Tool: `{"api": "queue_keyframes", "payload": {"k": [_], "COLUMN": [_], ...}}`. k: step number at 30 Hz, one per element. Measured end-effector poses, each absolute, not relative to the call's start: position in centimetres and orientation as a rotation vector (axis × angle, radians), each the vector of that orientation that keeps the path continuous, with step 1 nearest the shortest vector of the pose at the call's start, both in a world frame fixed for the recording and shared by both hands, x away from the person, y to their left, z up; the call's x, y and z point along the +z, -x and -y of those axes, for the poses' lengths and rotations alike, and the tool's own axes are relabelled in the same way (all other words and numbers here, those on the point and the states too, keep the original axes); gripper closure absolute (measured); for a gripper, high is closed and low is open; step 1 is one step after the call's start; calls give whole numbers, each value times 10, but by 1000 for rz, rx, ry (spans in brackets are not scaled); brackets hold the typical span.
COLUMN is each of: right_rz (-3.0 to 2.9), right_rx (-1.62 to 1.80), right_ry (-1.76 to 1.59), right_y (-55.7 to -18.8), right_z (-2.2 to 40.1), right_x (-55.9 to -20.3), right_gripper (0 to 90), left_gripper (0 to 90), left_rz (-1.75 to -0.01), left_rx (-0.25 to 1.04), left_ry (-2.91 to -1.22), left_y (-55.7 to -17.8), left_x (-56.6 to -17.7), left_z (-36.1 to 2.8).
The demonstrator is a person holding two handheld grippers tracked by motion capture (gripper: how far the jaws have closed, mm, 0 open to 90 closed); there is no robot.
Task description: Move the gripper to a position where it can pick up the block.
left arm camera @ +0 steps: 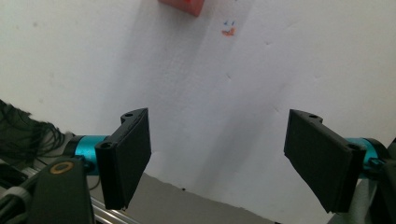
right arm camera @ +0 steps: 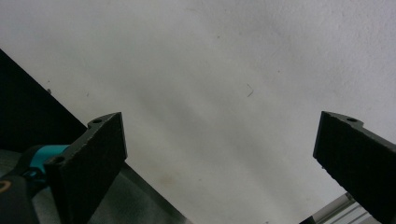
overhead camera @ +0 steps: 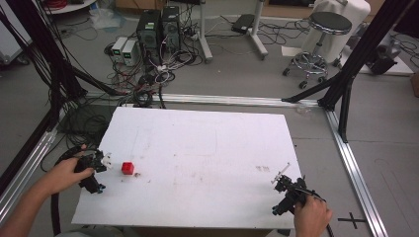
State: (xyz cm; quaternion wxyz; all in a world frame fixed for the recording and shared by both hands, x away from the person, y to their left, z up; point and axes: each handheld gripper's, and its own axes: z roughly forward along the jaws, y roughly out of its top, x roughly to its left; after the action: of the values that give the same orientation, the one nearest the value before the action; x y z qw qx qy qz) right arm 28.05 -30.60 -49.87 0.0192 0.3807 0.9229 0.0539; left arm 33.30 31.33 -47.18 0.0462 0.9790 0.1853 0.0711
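**Ann:** High view puts the red block (overhead camera: 128,168) near the left edge of the white table (overhead camera: 207,148), just beside the left tongs (overhead camera: 104,159), not touching them. What worries you?

**Ben:** The approach. In the left gripper view those tongs (left arm camera: 217,154) stand wide, nothing between the jaws, and the block (left arm camera: 183,5) sits ahead, cut off by the top of that picture. If the hand drifts off line, I judge one jaw could nudge the block instead of straddling it, and it would slide or spin.

**Ann:** It looks light?

**Ben:** Small and probably light, so a glancing touch could push it. Closing on a corner rather than flat faces could squirt it out.

**Ann:** And the other side?

**Ben:** The right tongs (overhead camera: 280,181) hang near the right front corner, well apart from the block. In the right gripper view they (right arm camera: 219,158) are wide too, holding nothing, over bare table. Little risk there, unless the trailing cable drags.
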Motion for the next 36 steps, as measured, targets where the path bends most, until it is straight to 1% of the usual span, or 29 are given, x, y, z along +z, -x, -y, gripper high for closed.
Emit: {"api": "queue_keyframes", "payload": {"k": [10, 18, 23, 31, 36], "right_rz": [-2871, -2873, -2874, -2874, -2881], "right_rx": [157, 159, 167, 159, 154], "right_ry": [-1169, -1159, -1161, -1170, -1160], "right_y": [-282, -282, -282, -282, -283], "right_z": [304, 304, 305, 305, 304], "right_x": [-499, -499, -499, -499, -500], "right_gripper": [19, 19, 19, 19, 19], "left_gripper": [233, 233, 234, 233, 233], "left_rz": [-402, -364, -307, -240, -202], "left_rx": [217, 205, 181, 192, 175], "left_ry": [-3024, -3035, -3049, -3054, -3066], "left_y": [-353, -369, -376, -386, -392], "left_x": [-470, -475, -477, -479, -481], "left_z": [-298, -288, -283, -277, -271]}}
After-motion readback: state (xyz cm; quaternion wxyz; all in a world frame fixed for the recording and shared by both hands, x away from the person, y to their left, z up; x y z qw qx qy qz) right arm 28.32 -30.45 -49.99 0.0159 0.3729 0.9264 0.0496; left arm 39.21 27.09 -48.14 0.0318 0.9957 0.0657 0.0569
